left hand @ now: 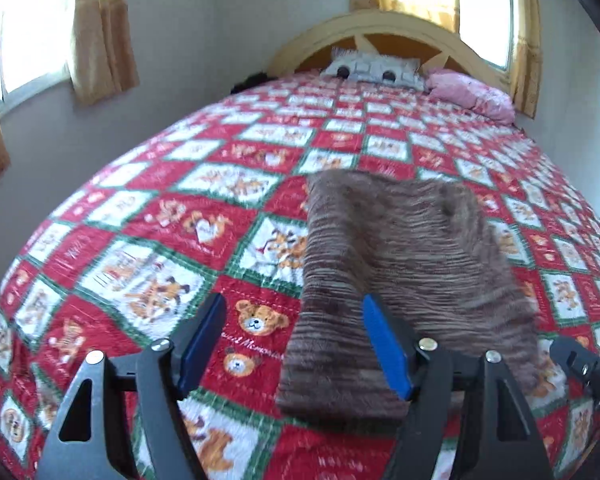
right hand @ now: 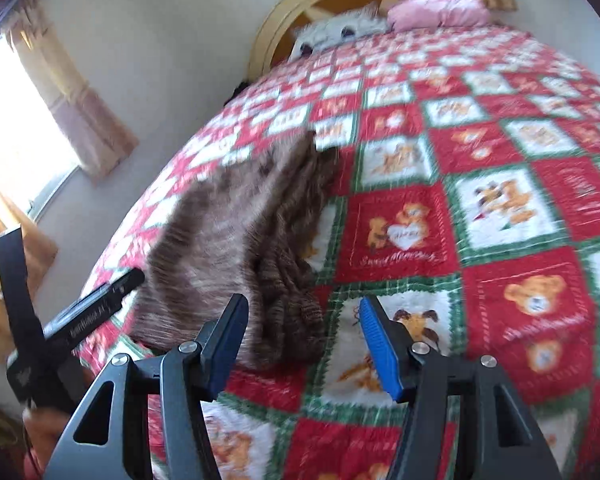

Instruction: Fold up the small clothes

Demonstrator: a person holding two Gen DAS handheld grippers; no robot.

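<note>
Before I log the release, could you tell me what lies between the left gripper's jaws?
Only the red, white and green teddy-bear quilt shows between them in the left wrist view; the brown striped knitted garment lies behind the right-hand jaw, ungripped.

bed (left hand: 260,152) under a red, white and green patchwork quilt with teddy-bear panels. arched yellow wooden headboard (left hand: 384,28) at far end. grey-white cushion (left hand: 374,68) and pink pillow (left hand: 472,94) against it. plain pale walls (left hand: 204,20). bright windows (left hand: 32,40) left and far, yellow curtains (left hand: 100,32) drawn aside.
</note>
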